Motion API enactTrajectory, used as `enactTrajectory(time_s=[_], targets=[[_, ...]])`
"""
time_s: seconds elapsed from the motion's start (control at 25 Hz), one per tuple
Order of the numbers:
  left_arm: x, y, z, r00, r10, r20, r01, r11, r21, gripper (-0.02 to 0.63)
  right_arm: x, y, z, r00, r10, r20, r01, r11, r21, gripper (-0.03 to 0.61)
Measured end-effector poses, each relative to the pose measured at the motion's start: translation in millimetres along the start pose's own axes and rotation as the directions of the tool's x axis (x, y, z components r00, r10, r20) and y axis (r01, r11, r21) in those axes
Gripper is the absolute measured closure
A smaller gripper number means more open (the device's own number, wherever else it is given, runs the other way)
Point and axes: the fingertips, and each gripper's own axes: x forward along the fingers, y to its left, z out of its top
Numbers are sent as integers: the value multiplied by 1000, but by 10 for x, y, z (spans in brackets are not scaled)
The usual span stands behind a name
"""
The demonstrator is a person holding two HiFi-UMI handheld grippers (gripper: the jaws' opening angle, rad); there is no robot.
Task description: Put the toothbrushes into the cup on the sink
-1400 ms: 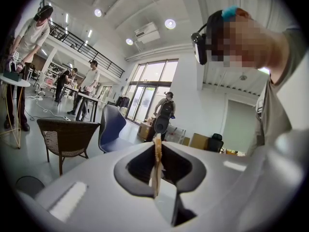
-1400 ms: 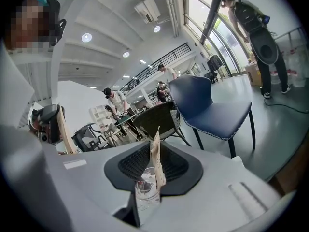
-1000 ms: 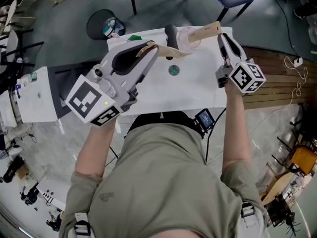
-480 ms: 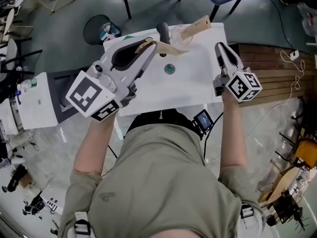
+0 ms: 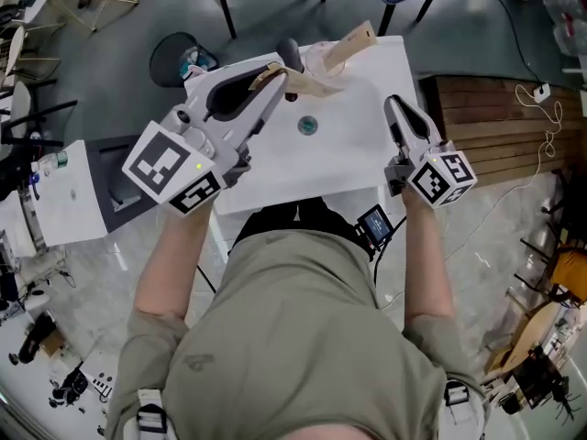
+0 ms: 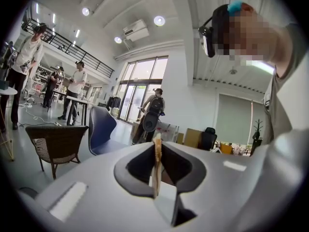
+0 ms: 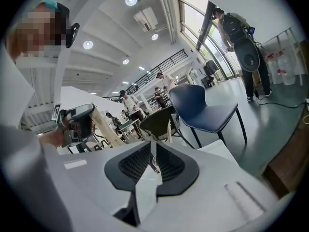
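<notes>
the white sink fills the middle of the head view, with its drain in the bowl and a dark faucet at the far edge; no loose toothbrush lies anywhere on the sink's surface that shows.

the left tongs reach over the far left part of the sink, pressed together on a wooden toothbrush; the left gripper view shows that brush edge-on, pinched flat between the two pads; its free end points toward the cup and lies just beside the rim, though i cannot tell whether it touches the rim or has started to go in.

the right tongs hang over the sink's right edge, well apart from the cup; the right gripper view shows them pressed together with nothing between them.

the clear cup stands at the back of the sink, just right of the faucet; one wooden toothbrush already leans in it, its handle sticking out up and to the right.

my reading of the progress: one brush is done, and the second is carried and nearly at the cup but not yet let go; what is left is to tip its end over the rim, lower it beside the first and part the left tongs; with no other brush in sight, this looks like the last one, so the task seems close to its end.
</notes>
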Motion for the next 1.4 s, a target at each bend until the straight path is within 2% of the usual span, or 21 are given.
enactTrajectory(time_s=[0.56, 0.88, 1.4], targets=[[232, 32, 8, 999, -11, -30, 12, 999, 31, 572, -198, 168, -53, 1000, 31, -1, -31, 999, -17, 563], [417, 181, 75, 998, -11, -56, 14, 998, 53, 572, -315, 112, -72, 1000, 10, -9, -10, 1000, -15, 568], [728, 530, -48, 991, -19, -135, 28, 997, 70, 572, -358, -99, -177, 998, -35, -51, 36, 999, 26, 568]])
